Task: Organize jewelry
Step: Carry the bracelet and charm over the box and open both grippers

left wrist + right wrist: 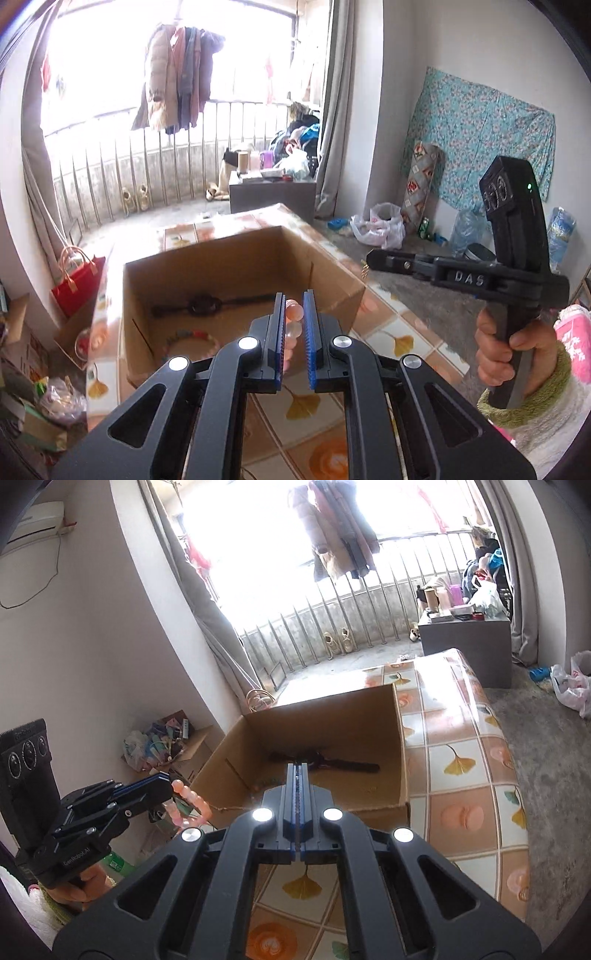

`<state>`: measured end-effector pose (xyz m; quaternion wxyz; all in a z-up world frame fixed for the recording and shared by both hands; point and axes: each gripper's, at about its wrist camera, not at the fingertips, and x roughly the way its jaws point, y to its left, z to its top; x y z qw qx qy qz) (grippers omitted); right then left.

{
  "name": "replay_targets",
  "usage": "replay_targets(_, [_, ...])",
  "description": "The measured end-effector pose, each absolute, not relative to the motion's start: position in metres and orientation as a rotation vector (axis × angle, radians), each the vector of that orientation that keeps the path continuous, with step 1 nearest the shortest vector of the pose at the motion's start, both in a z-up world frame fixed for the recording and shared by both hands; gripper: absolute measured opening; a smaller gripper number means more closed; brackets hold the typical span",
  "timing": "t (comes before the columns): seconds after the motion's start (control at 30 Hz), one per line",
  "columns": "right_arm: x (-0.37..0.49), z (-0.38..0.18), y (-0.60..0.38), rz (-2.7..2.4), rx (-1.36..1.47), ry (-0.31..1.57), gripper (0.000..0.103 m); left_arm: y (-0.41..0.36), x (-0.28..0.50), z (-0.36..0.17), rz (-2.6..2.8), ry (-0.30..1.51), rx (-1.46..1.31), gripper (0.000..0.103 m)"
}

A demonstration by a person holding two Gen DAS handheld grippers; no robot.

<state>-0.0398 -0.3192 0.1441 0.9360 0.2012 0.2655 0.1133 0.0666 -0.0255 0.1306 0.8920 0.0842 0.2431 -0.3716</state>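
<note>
Looking through the left wrist view first: left gripper (294,317) sits low centre, jaws narrowed on a pink bead bracelet (294,314) held between the blue pads, in front of the near rim of the cardboard box (236,254). Inside the box, a dark strap-like piece (207,304) lies across the floor mid-frame, and a multicoloured bead bracelet (192,338) rests toward the lower left. So two items look stowed already; the pink one is judged next to go in. Right gripper (369,258) enters from the right edge, jaws together, a small gold chain (365,271) dangling from the tip. Box mouth is open and wide; walls are tall, so a drop needs to clear the near rim.

Right wrist view: right gripper (298,775) occupies lower centre, jaws pressed tight with a thin chain just visible in the slit, aimed over the box (332,712). Dark piece (332,762) shows beyond the tips. Left gripper (162,786) at lower left holds the pink beads (188,805) outside the box's left wall, beyond the table edge. Patterned tablecloth (458,764) to the right of the box is bare, giving room there. Remaining, by my reading: both held pieces to be released into the box.
</note>
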Motion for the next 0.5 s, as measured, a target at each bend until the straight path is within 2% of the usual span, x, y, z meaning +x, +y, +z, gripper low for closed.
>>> replay_targets(0.13, [-0.007, 0.147, -0.321, 0.285, 0.400, 0.573, 0.000, -0.029, 0.087, 0.143, -0.763, 0.485, 0.159, 0.010])
replay_targets(0.37, [0.089, 0.105, -0.317, 0.391, 0.434, 0.880, 0.001, -0.041, 0.126, 0.124, -0.789, 0.569, 0.116, 0.010])
replay_targets(0.5, [0.129, 0.084, -0.313, 0.396, 0.412, 1.013, 0.008, -0.046, 0.150, 0.104, -0.792, 0.646, 0.097, 0.010])
